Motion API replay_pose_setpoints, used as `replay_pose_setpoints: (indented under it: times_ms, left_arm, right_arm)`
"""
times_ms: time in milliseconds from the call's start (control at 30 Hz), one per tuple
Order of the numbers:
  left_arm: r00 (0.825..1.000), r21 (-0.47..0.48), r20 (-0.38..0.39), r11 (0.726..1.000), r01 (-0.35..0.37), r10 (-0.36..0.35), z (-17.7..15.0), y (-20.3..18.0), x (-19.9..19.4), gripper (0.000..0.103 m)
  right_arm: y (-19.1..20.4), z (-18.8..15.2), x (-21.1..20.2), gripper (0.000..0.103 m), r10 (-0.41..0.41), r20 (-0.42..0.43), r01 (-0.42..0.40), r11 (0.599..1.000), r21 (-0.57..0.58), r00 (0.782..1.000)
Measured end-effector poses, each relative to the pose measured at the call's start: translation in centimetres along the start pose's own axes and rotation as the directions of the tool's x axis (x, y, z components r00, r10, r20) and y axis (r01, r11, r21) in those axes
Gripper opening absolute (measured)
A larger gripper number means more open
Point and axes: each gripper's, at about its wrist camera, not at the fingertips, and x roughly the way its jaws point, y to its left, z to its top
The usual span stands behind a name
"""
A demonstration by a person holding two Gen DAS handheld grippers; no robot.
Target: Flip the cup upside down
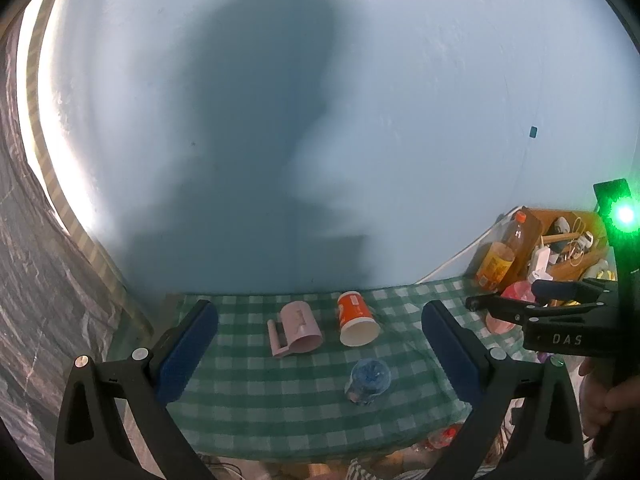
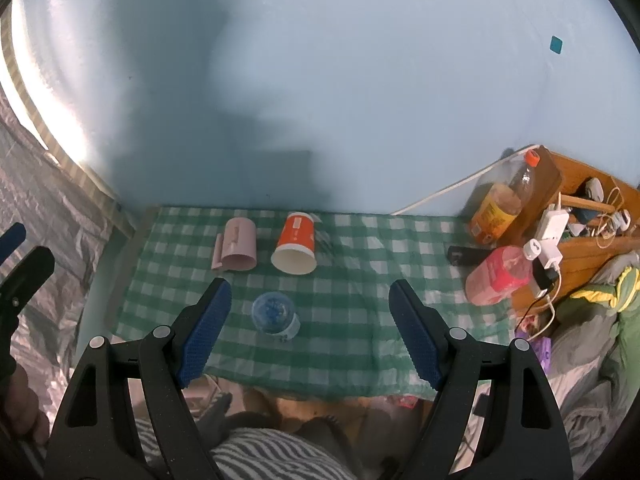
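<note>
Three cups stand upside down on the green checked tablecloth (image 1: pixel 248 400) (image 2: pixel 352 320). A pink mug with a handle (image 1: pixel 295 334) (image 2: pixel 237 249) is at the back left, an orange paper cup (image 1: pixel 357 319) (image 2: pixel 295 243) beside it, and a clear blue-tinted plastic cup (image 1: pixel 368 376) (image 2: pixel 275 317) nearer the front edge. My left gripper (image 1: pixel 320 356) is open and empty, held above the table's front. My right gripper (image 2: pixel 310 328) is open and empty too; it shows at the right of the left wrist view (image 1: pixel 500 304).
A wooden box (image 2: pixel 576 216) of cables and chargers stands at the right, with an orange-capped bottle (image 2: pixel 504 200) and a pink bottle (image 2: pixel 500 276) lying by it. A pale blue wall rises behind the table. Bedding (image 2: pixel 600 340) lies at the right.
</note>
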Motion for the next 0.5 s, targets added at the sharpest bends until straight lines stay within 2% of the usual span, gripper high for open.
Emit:
replay_pose_setpoints:
  times_ms: [500]
  left_arm:
    - [1.000, -0.017, -0.015, 1.000, 0.001, -0.001, -0.17, 0.40, 0.33, 0.103]
  right_arm:
    - [-0.26, -0.22, 0.00, 0.081, 0.000, -0.006, 0.000, 1.000, 0.002, 1.000]
